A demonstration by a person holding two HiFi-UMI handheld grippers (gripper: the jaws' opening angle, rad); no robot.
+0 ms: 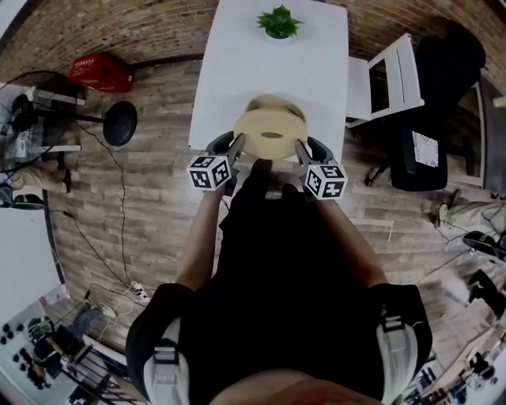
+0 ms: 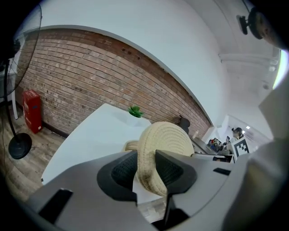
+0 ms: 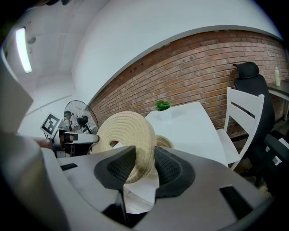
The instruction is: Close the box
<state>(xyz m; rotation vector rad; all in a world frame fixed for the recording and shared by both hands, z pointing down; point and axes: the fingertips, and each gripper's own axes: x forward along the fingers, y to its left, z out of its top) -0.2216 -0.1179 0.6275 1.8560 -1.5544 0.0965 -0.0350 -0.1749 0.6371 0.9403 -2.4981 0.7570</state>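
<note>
A round woven straw lid (image 1: 270, 134) with a hole in its middle hangs over the near edge of the white table (image 1: 237, 71). My left gripper (image 1: 237, 147) is shut on its left rim and my right gripper (image 1: 300, 150) on its right rim. Just beyond and partly under the lid stands the woven box (image 1: 275, 104). In the left gripper view the lid (image 2: 168, 144) stands edge-on between the pads of the left gripper (image 2: 145, 169), with the box (image 2: 130, 145) peeking out behind. In the right gripper view the right gripper (image 3: 144, 164) pinches the lid (image 3: 123, 131), beside the box (image 3: 165, 142).
A small green potted plant (image 1: 278, 22) stands at the table's far end. A white chair (image 1: 391, 79) and a black office chair (image 1: 443, 103) are to the right. A floor fan (image 1: 118, 123) and a red case (image 1: 99, 73) are on the wooden floor to the left.
</note>
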